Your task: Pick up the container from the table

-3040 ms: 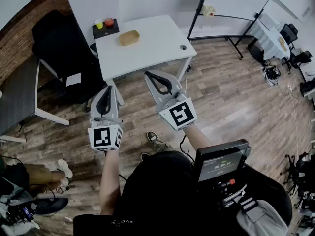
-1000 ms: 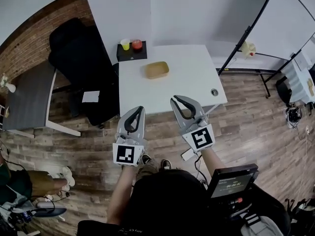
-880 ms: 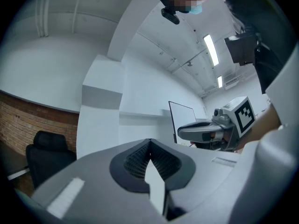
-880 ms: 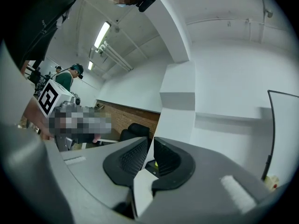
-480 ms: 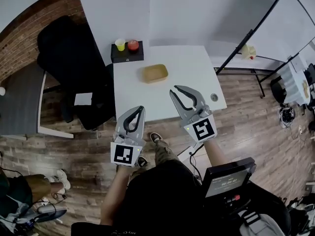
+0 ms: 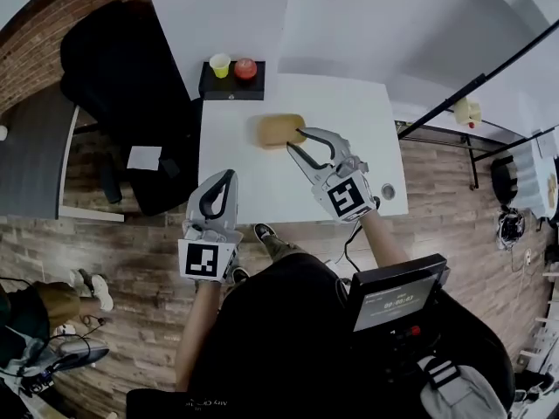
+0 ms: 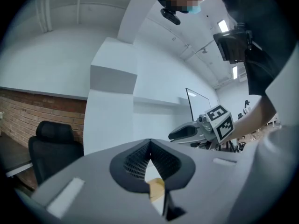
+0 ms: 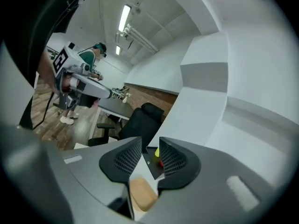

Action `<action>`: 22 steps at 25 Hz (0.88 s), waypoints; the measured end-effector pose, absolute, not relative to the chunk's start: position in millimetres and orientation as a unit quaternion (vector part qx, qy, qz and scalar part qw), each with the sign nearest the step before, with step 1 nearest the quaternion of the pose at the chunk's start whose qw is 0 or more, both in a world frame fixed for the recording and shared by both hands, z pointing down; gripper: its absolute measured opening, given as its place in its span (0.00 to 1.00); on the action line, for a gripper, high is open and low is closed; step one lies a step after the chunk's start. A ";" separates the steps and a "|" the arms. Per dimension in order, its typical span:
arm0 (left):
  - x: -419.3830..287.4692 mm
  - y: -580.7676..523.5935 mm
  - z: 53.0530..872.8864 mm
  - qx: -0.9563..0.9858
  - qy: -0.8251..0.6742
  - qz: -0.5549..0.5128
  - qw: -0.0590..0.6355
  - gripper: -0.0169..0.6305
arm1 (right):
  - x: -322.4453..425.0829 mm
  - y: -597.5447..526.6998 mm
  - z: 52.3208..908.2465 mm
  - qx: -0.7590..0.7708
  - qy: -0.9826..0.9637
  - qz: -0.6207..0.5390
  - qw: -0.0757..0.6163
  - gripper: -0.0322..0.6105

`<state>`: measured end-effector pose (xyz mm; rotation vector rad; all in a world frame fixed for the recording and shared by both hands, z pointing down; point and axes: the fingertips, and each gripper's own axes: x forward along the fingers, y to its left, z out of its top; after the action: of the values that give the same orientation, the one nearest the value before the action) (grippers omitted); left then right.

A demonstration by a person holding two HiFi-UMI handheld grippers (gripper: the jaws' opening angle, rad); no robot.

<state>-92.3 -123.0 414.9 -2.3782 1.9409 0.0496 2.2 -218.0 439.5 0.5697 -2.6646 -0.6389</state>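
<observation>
Container (image 6: 278, 129), a shallow tan tray, lay flat on the white bench (image 6: 349, 103), towards the far edge and a little left of the middle. The right gripper (image 6: 297, 140) reached in over the bench from the near-right side, its jaws apart and gripping nothing, with the tips just beside the tray's right rim; whether they touched it could not be made out. In the right gripper view the tray showed low in the gap between the two dark ribbed pads (image 8: 122, 158), lying beyond them rather than clamped.

The left gripper (image 6: 225, 177) hung over the bench's near-left edge, well apart from the tray, with its jaws pressed together at the tips and empty.

A black box (image 6: 231, 84) sat at the far-left corner of the bench, carrying a yellow cup (image 6: 220, 65) and a red object (image 6: 245, 68) side by side. A black chair (image 6: 113, 68) stood off the bench's left edge.
</observation>
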 end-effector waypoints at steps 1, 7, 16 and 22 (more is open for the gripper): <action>-95.4 -130.6 416.7 -0.770 0.636 0.017 0.037 0.02 | -2.3 -226.1 449.7 0.185 -0.936 -0.235 0.185 0.26; -100.7 -167.5 427.7 -0.757 0.653 0.008 0.027 0.02 | -21.7 -255.0 509.6 0.094 -0.930 -0.251 0.253 0.27; -105.8 -185.8 444.6 -0.743 0.669 -0.011 0.015 0.02 | -27.5 -284.5 594.9 0.000 -0.913 -0.235 0.334 0.31; -110.9 -190.1 456.5 -0.728 0.685 -0.024 -0.002 0.02 | -22.8 -295.0 642.7 -0.051 -0.892 -0.231 0.385 0.31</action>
<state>-110.9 -190.1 456.5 -2.2911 2.1540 -0.0744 -22.8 -295.0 642.7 -0.1293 -2.2726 -0.5894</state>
